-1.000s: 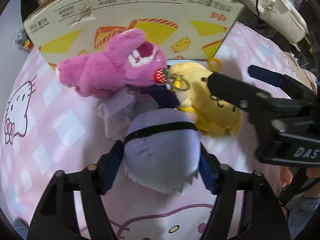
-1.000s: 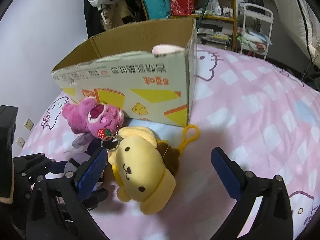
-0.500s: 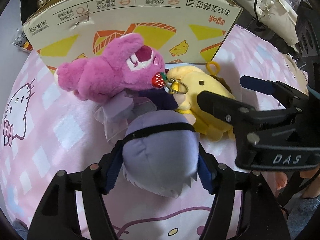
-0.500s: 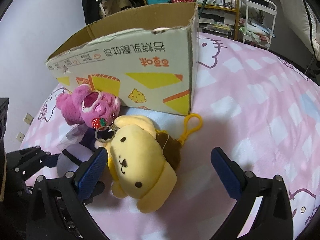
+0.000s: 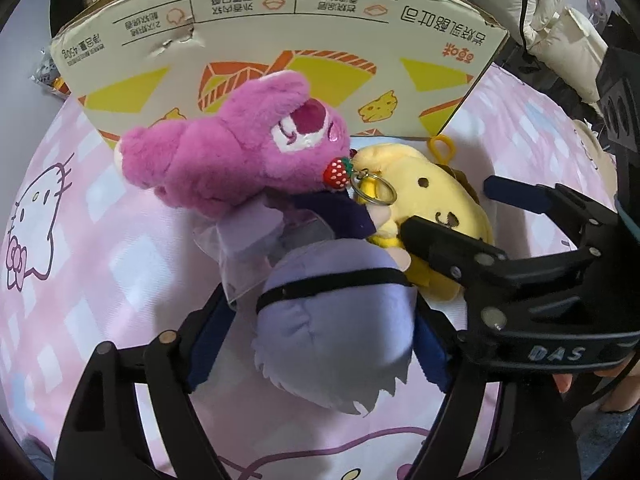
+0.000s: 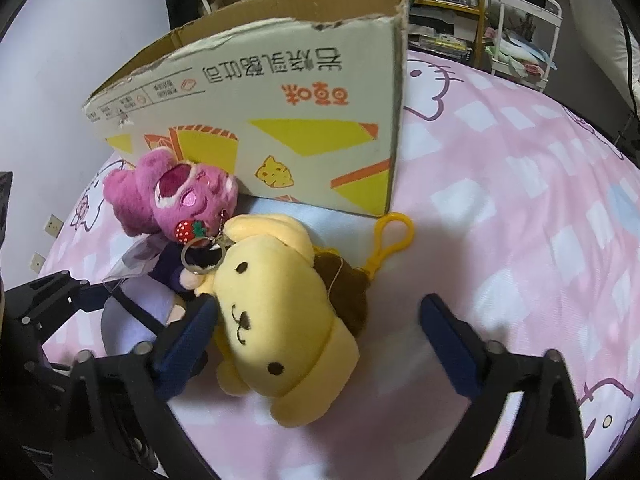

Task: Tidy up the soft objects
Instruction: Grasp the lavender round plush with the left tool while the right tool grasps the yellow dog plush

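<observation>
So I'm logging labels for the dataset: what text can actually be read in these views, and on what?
"DAS" in pale letters on the black body of the right claw, seen in the left wrist view.
"450g" printed upside down near the top left corner of the cardboard box.
The box's large orange and grey Chinese lettering is upside down; I can't read it reliably.
Its small boxed print is too small.

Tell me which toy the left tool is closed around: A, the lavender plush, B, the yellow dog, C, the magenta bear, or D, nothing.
A: the left tool has both pads pressed against the sides of the lavender plush, squeezing it between them.
</observation>
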{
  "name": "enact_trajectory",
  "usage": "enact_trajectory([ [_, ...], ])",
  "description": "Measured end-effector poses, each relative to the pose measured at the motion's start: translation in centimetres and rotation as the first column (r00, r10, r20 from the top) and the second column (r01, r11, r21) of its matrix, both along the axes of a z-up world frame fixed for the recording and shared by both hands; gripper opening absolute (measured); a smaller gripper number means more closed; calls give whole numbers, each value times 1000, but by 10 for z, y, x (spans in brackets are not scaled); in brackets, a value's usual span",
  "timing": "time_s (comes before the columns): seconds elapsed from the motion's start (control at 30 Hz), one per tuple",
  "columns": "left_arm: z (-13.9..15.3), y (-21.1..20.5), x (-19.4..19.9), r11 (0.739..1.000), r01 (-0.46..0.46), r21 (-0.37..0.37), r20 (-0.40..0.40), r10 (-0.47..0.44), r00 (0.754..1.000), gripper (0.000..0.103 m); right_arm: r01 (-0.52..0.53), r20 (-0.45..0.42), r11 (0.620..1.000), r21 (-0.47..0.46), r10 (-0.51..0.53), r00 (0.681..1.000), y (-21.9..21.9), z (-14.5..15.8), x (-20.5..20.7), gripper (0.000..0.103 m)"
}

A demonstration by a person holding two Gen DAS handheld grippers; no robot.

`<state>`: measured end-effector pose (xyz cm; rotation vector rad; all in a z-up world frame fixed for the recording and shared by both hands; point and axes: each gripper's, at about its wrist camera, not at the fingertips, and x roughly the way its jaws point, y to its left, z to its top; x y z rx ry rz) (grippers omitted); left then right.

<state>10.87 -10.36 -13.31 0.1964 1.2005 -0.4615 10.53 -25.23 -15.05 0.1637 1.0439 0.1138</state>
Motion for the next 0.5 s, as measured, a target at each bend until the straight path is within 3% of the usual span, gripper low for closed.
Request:
enact_trajectory([
  [0.07,0,1,-2,1000,23,-19,-5,-23,1000,69,-8,4,1000,-5,8,1000,1,0,1,96],
  [0.1,1,1,-4,999,33,-32,-12,-34,999,63,-14,3,1000,-3,14,1000,2,1,1,90],
  [0.2,2,-1,-9,999,51,1,15,-51,999,62,-44,-8,998,41,44,999,9,-1,0,69],
  [0.4,7,6,-18,999,32,-21,17,-32,999,61,-11,16,999,38,11,1000,13,6,-10,59],
  [0.5,10,11,-25,999,35,-17,25,-35,999,61,25,32,999,-20,-25,999,14,12,-20,59],
])
